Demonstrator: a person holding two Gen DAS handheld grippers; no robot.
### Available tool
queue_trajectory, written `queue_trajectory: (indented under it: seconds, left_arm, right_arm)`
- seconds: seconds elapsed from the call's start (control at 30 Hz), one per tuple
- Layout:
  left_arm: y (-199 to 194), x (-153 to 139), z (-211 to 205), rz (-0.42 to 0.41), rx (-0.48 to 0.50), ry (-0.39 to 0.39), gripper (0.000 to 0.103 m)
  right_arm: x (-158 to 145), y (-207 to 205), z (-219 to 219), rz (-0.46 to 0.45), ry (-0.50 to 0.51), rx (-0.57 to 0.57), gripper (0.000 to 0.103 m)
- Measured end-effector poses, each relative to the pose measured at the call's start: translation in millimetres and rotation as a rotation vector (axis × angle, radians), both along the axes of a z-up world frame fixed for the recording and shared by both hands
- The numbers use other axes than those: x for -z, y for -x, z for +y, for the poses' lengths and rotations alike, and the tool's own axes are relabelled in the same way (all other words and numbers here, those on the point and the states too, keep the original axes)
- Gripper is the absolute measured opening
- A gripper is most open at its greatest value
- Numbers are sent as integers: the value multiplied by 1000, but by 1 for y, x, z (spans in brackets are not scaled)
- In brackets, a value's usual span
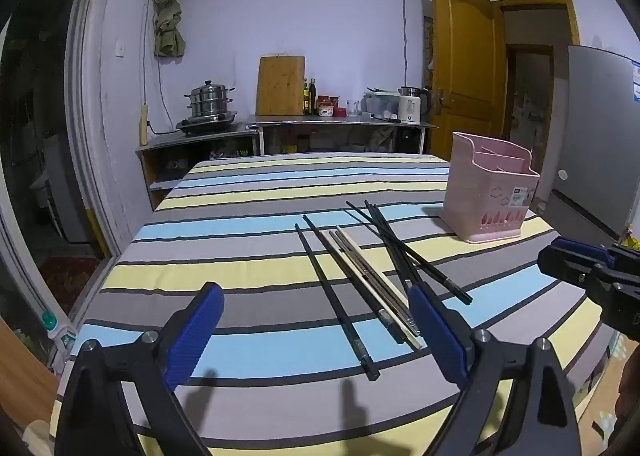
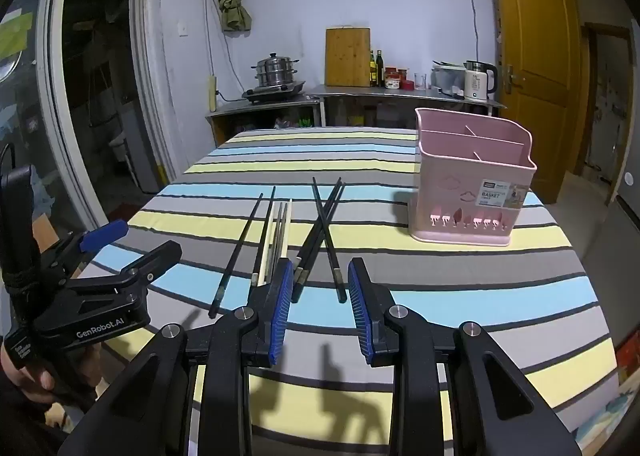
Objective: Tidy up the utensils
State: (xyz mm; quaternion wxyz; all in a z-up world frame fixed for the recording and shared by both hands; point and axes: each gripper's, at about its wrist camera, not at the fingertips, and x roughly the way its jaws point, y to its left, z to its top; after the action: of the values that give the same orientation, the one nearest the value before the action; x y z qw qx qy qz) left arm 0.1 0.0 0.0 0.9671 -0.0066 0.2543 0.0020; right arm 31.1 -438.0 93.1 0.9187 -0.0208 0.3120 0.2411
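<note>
Several chopsticks lie loose on the striped tablecloth (image 1: 240, 268): black ones (image 1: 336, 288), a pale and metal bunch (image 1: 372, 284), and a crossed black bunch (image 2: 326, 215). A pink divided utensil basket (image 2: 472, 183) stands upright at the right; it also shows in the left wrist view (image 1: 492, 195). My left gripper (image 1: 316, 320) hovers wide open over the near ends of the chopsticks, holding nothing. My right gripper (image 2: 320, 296) is open with a narrower gap, just short of the crossed black bunch, with nothing between its pads. Each gripper shows in the other's view: left (image 2: 132, 246), right (image 1: 560, 260).
Behind the table stands a low counter (image 2: 360, 95) with a steamer pot (image 2: 276, 69), cutting board (image 2: 347, 55), bottles and a kettle (image 2: 478, 81). A yellow door (image 2: 532, 55) and a grey fridge (image 1: 600, 127) are at the right. A hand (image 2: 24, 376) holds the left gripper.
</note>
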Motion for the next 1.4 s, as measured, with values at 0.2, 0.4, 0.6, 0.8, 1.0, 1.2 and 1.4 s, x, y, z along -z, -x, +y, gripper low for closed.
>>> queue_trajectory:
  seconds: [0.2, 0.4, 0.6, 0.8, 1.0, 1.2, 1.4]
  left_arm:
    - [1, 0, 0, -11, -1, 3, 94]
    - [1, -4, -1, -12, 0, 3, 94]
    - [2, -5, 0, -12, 2, 5, 94]
    - [3, -4, -1, -11, 4, 6, 94]
    - [6, -7, 3, -12, 4, 8, 94]
    - [4, -6, -2, -12, 5, 9, 94]
    - [2, -7, -3, -15, 5, 12, 94]
  right_arm:
    - [0, 1, -1, 1, -4, 0, 30]
    - [-1, 1, -1, 0, -6, 1, 30]
    - [-1, 1, -1, -1, -6, 1, 30]
    - [-1, 1, -1, -2, -5, 0, 30]
    - [-1, 1, -1, -2, -3, 1, 30]
    - [-1, 2, -1, -2, -5, 1, 30]
    - [-1, 2, -1, -3, -4, 1, 30]
